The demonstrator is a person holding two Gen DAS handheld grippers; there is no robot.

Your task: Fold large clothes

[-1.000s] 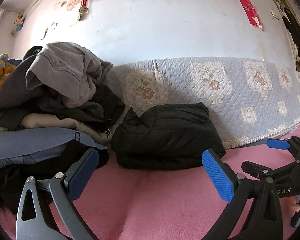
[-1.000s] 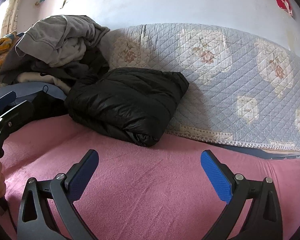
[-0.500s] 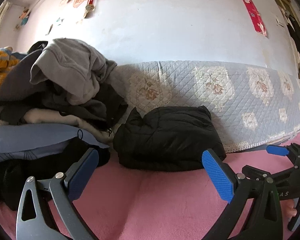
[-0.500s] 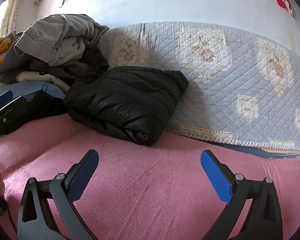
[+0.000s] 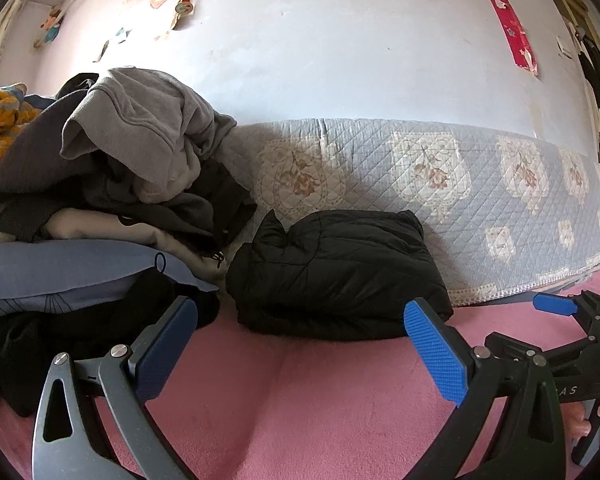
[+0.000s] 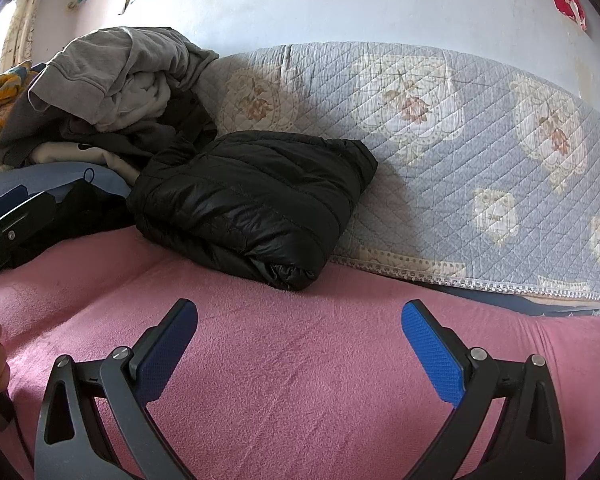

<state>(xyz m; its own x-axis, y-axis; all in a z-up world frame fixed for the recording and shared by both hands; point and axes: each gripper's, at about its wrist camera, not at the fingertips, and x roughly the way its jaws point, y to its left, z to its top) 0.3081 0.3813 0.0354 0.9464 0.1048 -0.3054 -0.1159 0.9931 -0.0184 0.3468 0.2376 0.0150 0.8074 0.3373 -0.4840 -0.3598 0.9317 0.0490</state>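
Left tool (image 5: 300, 344) edged leftward, both tools (image 6: 300, 344) spread, level

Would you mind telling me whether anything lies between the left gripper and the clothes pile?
Nothing visible does. The left gripper is open over bare pink blanket, and the clothes pile starts just beyond its left finger. The folded black jacket lies to the pile's right, not in the path.
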